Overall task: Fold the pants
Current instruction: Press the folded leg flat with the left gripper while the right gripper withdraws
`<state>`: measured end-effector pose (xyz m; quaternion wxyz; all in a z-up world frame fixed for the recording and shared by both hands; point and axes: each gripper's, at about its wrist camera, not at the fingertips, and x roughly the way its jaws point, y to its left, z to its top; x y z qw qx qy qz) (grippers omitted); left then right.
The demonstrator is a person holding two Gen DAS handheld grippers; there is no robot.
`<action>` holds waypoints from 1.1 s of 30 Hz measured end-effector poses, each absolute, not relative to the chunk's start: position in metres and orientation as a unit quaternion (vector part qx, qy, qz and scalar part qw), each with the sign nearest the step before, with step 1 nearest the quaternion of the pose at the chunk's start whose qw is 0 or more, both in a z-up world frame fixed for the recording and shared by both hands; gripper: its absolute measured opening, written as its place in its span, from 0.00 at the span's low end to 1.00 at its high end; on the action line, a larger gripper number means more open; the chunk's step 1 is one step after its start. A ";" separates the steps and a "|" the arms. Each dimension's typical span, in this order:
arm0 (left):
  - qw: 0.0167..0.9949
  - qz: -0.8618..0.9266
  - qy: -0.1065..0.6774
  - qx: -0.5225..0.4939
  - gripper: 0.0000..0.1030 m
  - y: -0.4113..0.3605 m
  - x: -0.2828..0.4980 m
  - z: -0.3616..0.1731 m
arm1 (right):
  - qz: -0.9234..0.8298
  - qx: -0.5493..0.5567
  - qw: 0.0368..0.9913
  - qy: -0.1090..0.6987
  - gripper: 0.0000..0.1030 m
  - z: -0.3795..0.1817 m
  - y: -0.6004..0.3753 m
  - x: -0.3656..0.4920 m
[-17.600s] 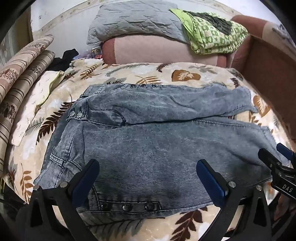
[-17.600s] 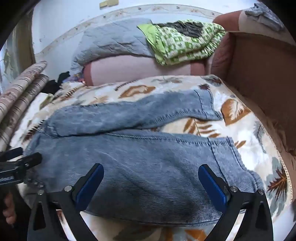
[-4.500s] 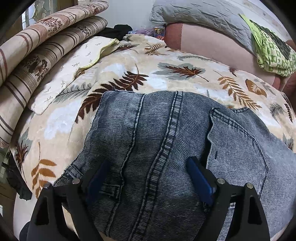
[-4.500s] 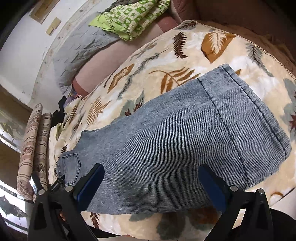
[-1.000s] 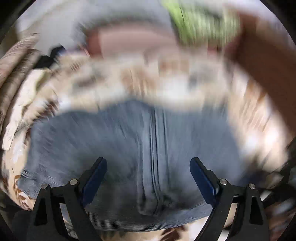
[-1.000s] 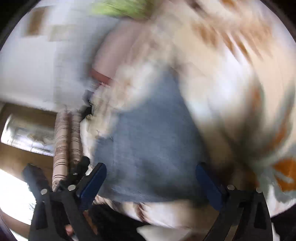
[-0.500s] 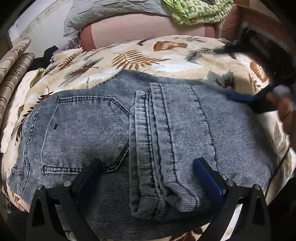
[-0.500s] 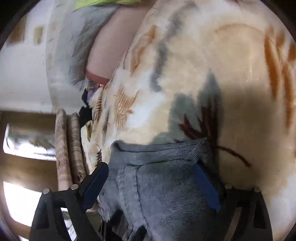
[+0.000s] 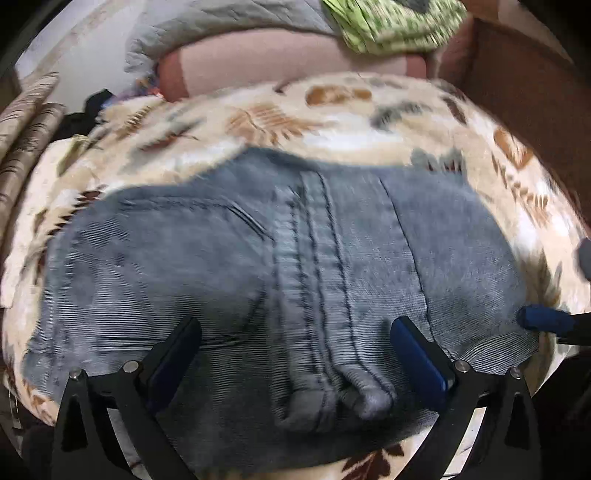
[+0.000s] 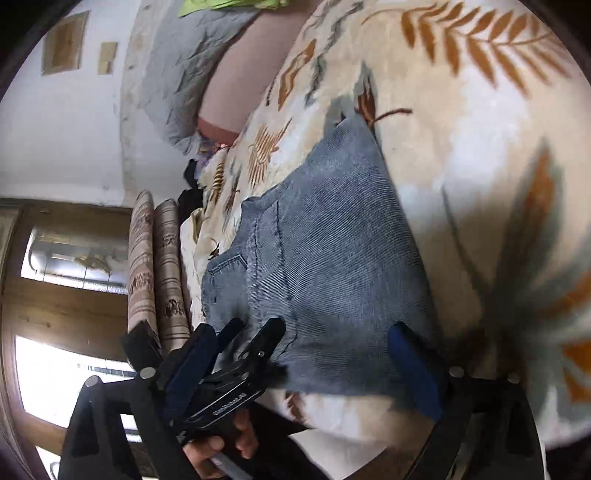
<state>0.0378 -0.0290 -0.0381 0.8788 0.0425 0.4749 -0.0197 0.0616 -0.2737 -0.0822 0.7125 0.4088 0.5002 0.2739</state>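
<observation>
On the leaf-print blanket (image 9: 266, 122) that covers the bed, between the spread blue pads of the left gripper (image 9: 295, 350), lies one pair of grey-blue jeans (image 9: 229, 266), folded into a compact stack. The left jaws stand wide, released, with the denim below them and nothing clamped. One back pocket (image 9: 177, 240) faces up on the left of the stack, and one thick double-stitched seam runs down the middle to a rolled edge near the pads.

At the right edge of the left wrist view, one blue fingertip of the right gripper (image 10: 295, 365) pokes in just beside the denim. In the right wrist view its two pads also stand wide apart and hold nothing; the folded stack lies ahead of them.

One hand (image 10: 221, 446) grips the handle of the left tool; its raised lettering is too blurred to read.

Farther out are two striped rolled cushions (image 10: 155, 273), one pink bolster (image 9: 266, 59), one grey quilted cover (image 9: 221, 26) and one green patterned cloth (image 9: 391, 22).
</observation>
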 end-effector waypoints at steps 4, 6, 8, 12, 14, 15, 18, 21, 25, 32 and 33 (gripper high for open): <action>0.896 -0.019 0.443 0.015 0.99 -0.020 0.022 -0.025 | 0.287 0.403 0.734 0.466 0.97 -0.065 -0.277 0.037; 0.870 -0.022 0.491 0.043 0.99 -0.028 0.029 -0.048 | 0.271 0.387 0.717 0.512 0.96 -0.093 -0.267 0.042; 0.880 -0.025 0.470 0.061 1.00 -0.029 0.024 -0.054 | 0.270 0.406 0.714 0.502 0.96 -0.090 -0.272 0.040; 0.875 -0.030 0.480 0.047 1.00 -0.026 0.029 -0.055 | 0.279 0.348 0.758 0.476 0.96 -0.035 -0.270 0.050; 0.882 -0.034 0.469 0.045 1.00 -0.025 0.025 -0.056 | 0.288 0.352 0.758 0.469 0.96 -0.020 -0.266 0.070; 0.884 -0.037 0.463 0.047 1.00 -0.025 0.023 -0.057 | 0.285 0.354 0.758 0.469 0.96 -0.020 -0.265 0.080; 0.890 -0.047 0.451 0.045 1.00 -0.022 0.019 -0.059 | 0.280 0.379 0.743 0.475 0.96 -0.033 -0.256 0.121; 0.893 -0.055 0.444 0.048 1.00 -0.021 0.018 -0.058 | 0.238 0.356 0.746 0.510 0.95 -0.077 -0.248 0.159; 0.895 -0.064 0.438 0.046 1.00 -0.018 0.018 -0.058 | 0.235 0.381 0.748 0.491 0.95 -0.063 -0.252 0.155; 0.900 -0.072 0.426 0.051 1.00 -0.017 0.016 -0.059 | 0.227 0.359 0.753 0.503 0.96 -0.084 -0.237 0.205; 0.902 -0.074 0.423 0.051 1.00 -0.017 0.015 -0.058 | 0.226 0.385 0.753 0.483 0.96 -0.085 -0.243 0.203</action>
